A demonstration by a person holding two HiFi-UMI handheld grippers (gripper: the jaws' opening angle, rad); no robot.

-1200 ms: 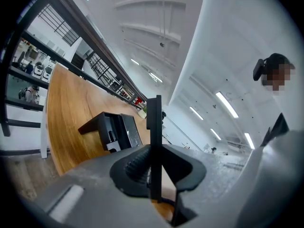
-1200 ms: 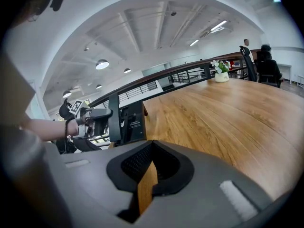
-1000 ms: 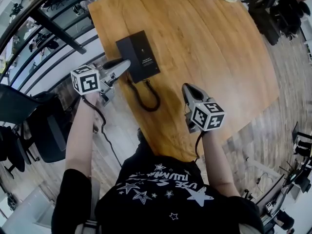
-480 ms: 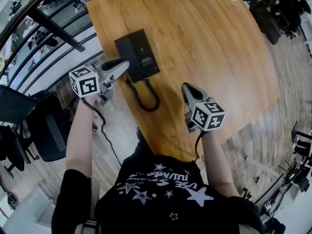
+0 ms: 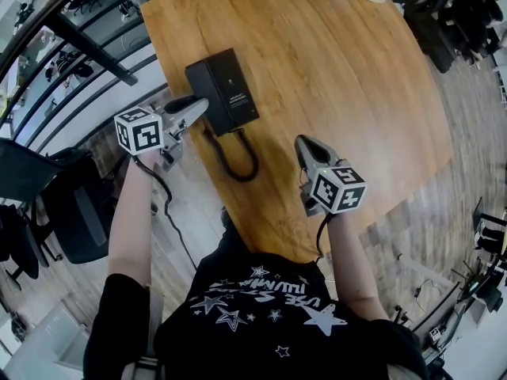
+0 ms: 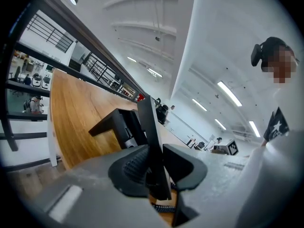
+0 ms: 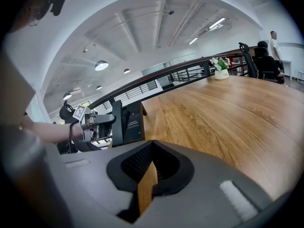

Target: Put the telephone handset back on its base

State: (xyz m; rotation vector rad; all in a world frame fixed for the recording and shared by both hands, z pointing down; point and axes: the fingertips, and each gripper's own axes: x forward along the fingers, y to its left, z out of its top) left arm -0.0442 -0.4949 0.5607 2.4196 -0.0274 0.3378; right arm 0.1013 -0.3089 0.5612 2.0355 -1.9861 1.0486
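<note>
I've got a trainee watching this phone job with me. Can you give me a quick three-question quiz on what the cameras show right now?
1. Multiple choice: what stands between the left gripper's jaws?
A) a pen
B) the telephone handset
C) nothing
2. True or false: the right gripper is holding something.
3. Fill in: by the person's own sides, the base stands nearest the table's ____ edge.

Key:
1. B. The dark handset sits edge-on between the jaws, which are opening.
2. False. Only bare table shows through the gap between its jaws.
3. left
</note>
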